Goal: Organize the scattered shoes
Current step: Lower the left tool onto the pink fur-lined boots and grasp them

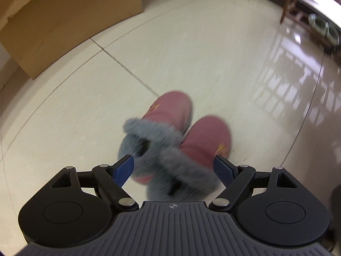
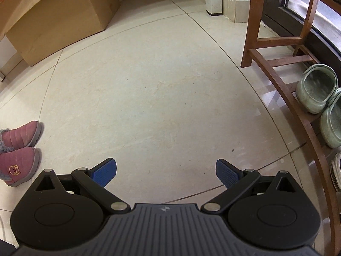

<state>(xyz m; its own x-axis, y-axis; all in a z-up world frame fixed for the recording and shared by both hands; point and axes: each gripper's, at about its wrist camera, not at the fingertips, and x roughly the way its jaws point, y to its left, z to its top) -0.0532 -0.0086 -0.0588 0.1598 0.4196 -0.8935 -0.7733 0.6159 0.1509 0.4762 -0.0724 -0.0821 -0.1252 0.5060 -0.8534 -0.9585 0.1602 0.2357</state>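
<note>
While the tiled floor (image 2: pixel 149 85) lies mostly bare, a cardboard box (image 2: pixel 59 17) stands at its far left edge and a wooden rack (image 2: pixel 277 64) along its right edge, with green clogs (image 2: pixel 315 89) on the low shelf. The pink slippers (image 1: pixel 181 132) sit side by side on the floor, blurred, right under the left gripper (image 1: pixel 173 168), whose jaws are spread wide around nothing. This looks like the approach to pick one up; next it must settle over a single slipper's furry collar. Only the right view shows the rack, where the right gripper (image 2: pixel 166 172) hangs released over bare tile.

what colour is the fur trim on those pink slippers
Grey, a bluish grey. The fur trim on the pink slippers shows best in the left wrist view, though blurred.
</note>
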